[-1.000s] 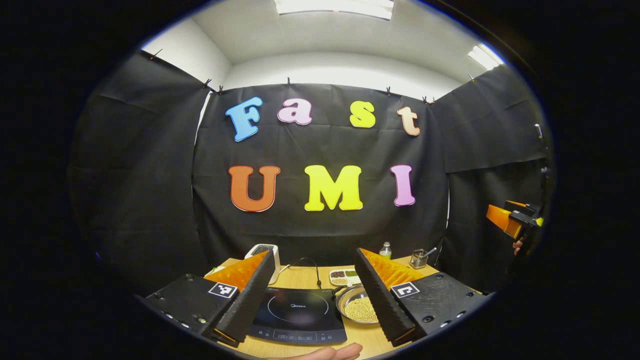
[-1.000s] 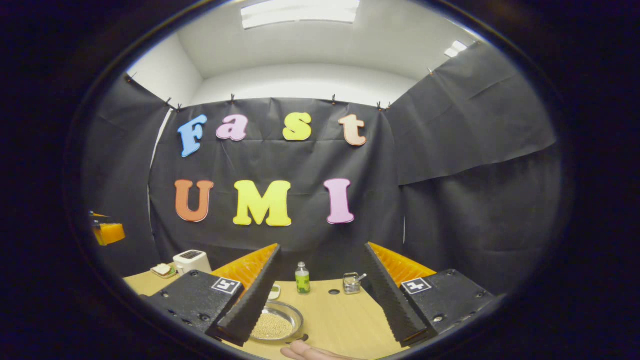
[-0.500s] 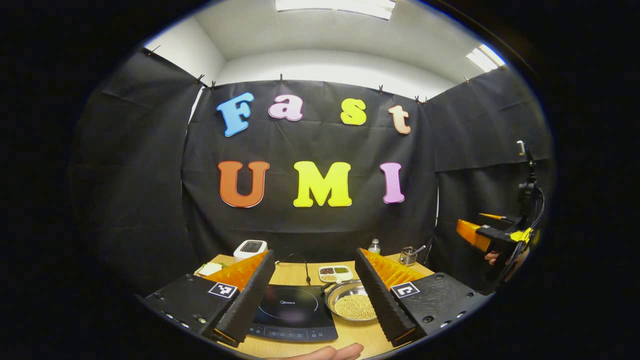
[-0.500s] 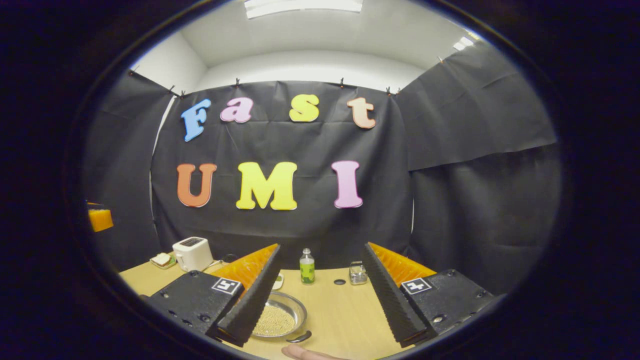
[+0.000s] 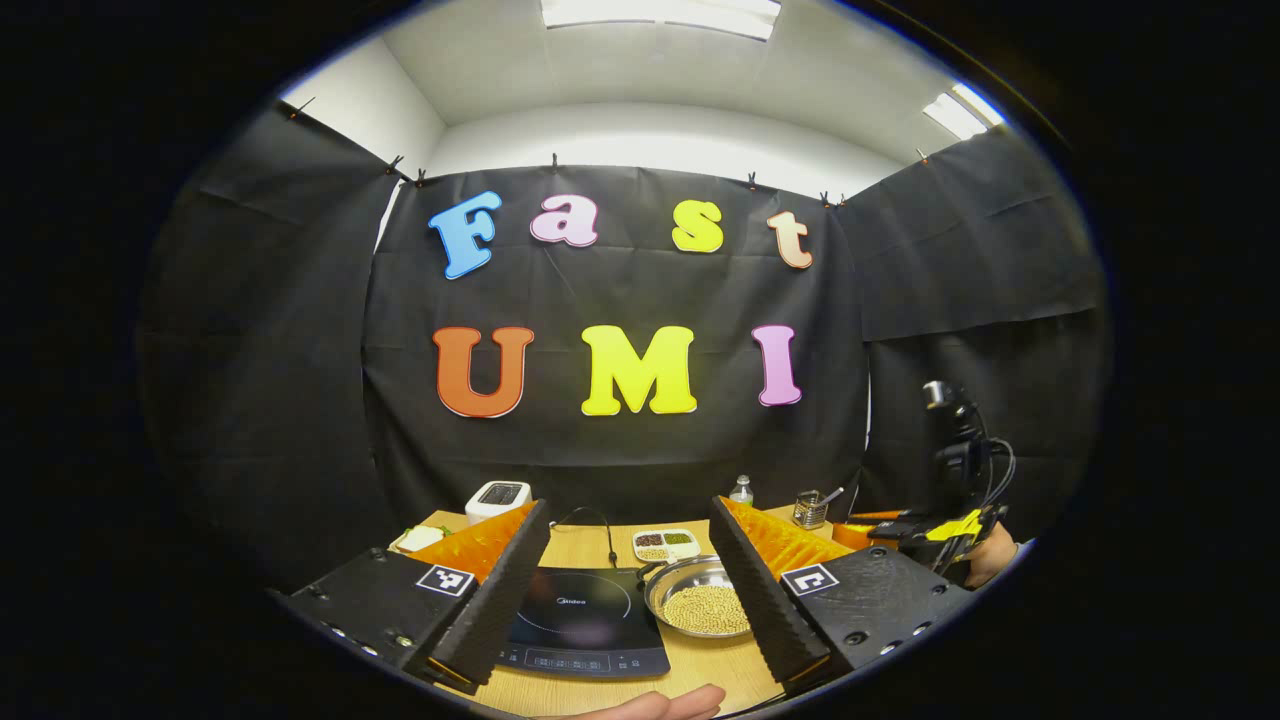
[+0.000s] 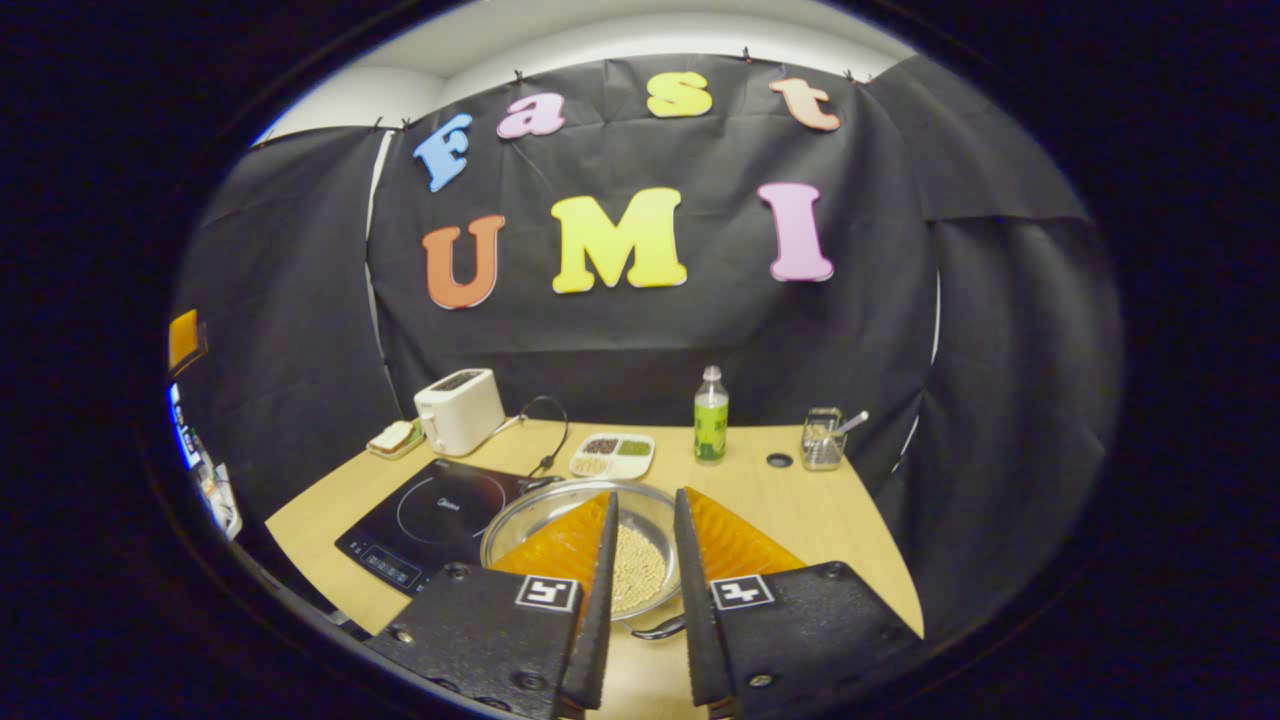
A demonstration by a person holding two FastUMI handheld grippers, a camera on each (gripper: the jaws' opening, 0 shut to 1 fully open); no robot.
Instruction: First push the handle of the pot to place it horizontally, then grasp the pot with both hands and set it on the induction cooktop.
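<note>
The pot (image 6: 545,505), a shallow metal pan holding pale beans, sits on the wooden table just right of the black induction cooktop (image 6: 430,515). Its dark handle (image 6: 655,630) points toward me on the near side. My right gripper (image 6: 645,495) hangs over the pot's near half, its fingers drawn close with a narrow gap and nothing between them. In the left gripper view, my left gripper (image 5: 630,505) stands wide open and high, with the cooktop (image 5: 585,620) and the pot (image 5: 700,605) below. The right gripper (image 5: 875,522) shows low at the right there.
Along the back of the table (image 6: 800,520) stand a white toaster (image 6: 458,410), a small plate of food (image 6: 393,437), a divided dish (image 6: 612,455), a green bottle (image 6: 710,415) and a metal holder (image 6: 822,440). A hand (image 5: 660,705) shows at the bottom edge.
My right gripper has dropped and tilted down over the pot, and its fingers have closed from wide apart to a narrow gap. The left gripper stays open and has barely moved.
</note>
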